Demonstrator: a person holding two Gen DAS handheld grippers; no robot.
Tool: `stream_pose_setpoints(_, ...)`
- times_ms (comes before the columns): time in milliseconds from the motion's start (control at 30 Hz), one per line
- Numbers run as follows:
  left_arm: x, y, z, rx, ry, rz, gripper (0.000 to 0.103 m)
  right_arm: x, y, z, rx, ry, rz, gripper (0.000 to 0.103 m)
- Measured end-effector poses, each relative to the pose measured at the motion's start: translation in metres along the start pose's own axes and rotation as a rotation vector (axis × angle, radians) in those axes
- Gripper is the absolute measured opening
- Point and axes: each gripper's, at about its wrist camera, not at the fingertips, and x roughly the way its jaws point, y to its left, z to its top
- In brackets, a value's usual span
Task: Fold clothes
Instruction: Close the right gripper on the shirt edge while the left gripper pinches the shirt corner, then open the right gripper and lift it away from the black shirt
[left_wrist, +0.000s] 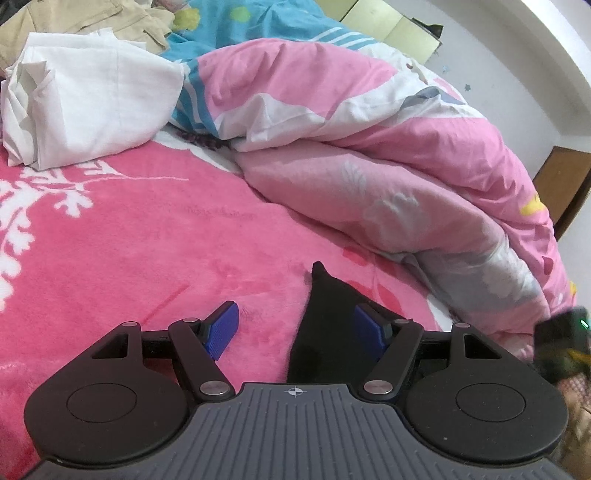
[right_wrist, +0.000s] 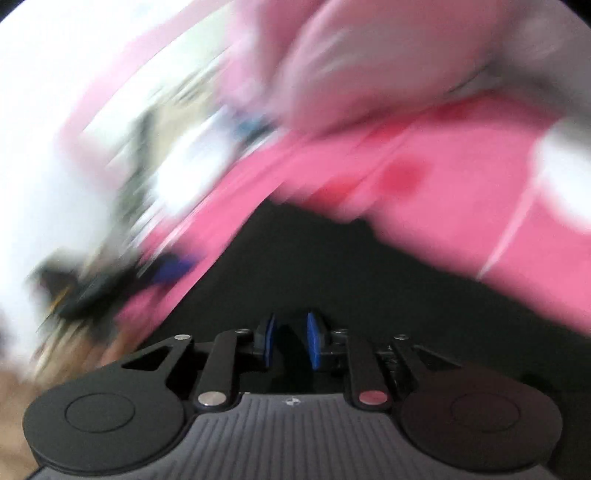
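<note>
Landmark: the black garment (left_wrist: 325, 325), lying flat on the pink blanket (left_wrist: 129, 240) that covers the bed.

Left gripper (left_wrist: 299, 328): jaws wide apart, holding nothing. Left blue pad (left_wrist: 223, 328) sits over bare blanket, off the garment's left edge. Right blue pad (left_wrist: 369, 332) is over the garment's right part; can't tell if it touches the cloth.

Garment, left wrist view: a narrow wedge, long axis running away from the gripper, tapering to a pointed corner at the far end, tip leaning slightly left. Wide end passes under the gripper body, hidden there.

Right gripper (right_wrist: 290, 341): jaws nearly together, a narrow gap between the blue pads, dark cloth in that gap. Whether the pads actually pinch it, can't tell. This view is heavily motion-blurred. The garment (right_wrist: 332, 280) fills the lower middle as a dark triangle, apex pointing away from the gripper, blanket (right_wrist: 480, 206) beyond it.

At the right edge of the left wrist view, just right of the garment, a blurred dark device with a green light; probably the other gripper, too smeared to confirm.

Beyond the garment, to the right: rumpled pink-and-white quilt (left_wrist: 369, 147), its ridge running from far left to near right.
Far left of the garment: white folded cloth (left_wrist: 88, 99) on the blanket.
Behind that: beige garment (left_wrist: 85, 18) and blue patterned bedding (left_wrist: 266, 22), with the white wall (left_wrist: 535, 74) furthest out.
</note>
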Motion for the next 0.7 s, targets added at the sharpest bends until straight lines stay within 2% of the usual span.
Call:
stream_pose_setpoints(67, -0.002, 0.001, 0.001, -0.006, -0.006, 0.004, 0.069, -0.003, -0.008, 0.006, 0.055, -0.042, -0.012, 0.021)
stream_pose_setpoints(133, -0.003, 0.003, 0.002, -0.018, -0.011, 0.005, 0.069, -0.012, -0.002, 0.006, 0.021, -0.032, 0.043, 0.021)
stream_pose_setpoints(200, -0.005, 0.003, 0.004, -0.029, -0.018, 0.005, 0.069, -0.020, 0.010, 0.001, -0.045, 0.028, 0.155, 0.022)
stream_pose_setpoints(267, -0.006, 0.004, 0.006, -0.040, -0.026, 0.006, 0.069, -0.012, 0.026, -0.006, -0.138, 0.135, 0.228, 0.023)
stream_pose_setpoints(333, -0.008, 0.004, 0.007, -0.043, -0.036, 0.009, 0.069, 0.009, 0.041, -0.011, -0.222, 0.241, 0.241, 0.024)
stream_pose_setpoints(400, -0.009, 0.004, 0.007, -0.036, -0.049, 0.020, 0.070, 0.031, 0.043, -0.007, -0.229, 0.272, 0.214, 0.022)
stream_pose_setpoints(467, -0.008, 0.005, 0.007, -0.030, -0.056, 0.038, 0.070, 0.049, 0.032, 0.011, -0.152, 0.220, 0.215, 0.020)
stream_pose_setpoints(600, -0.009, 0.009, 0.008, -0.045, -0.060, 0.054, 0.070, 0.055, 0.008, 0.046, 0.024, -0.026, 0.037, 0.022)
stream_pose_setpoints(667, -0.012, 0.010, 0.009, -0.046, -0.072, 0.058, 0.070, 0.048, 0.002, 0.053, 0.084, -0.075, 0.030, 0.023)
stream_pose_setpoints(700, -0.013, 0.010, 0.010, -0.050, -0.077, 0.057, 0.070, 0.043, 0.007, 0.052, 0.058, -0.071, 0.053, 0.023)
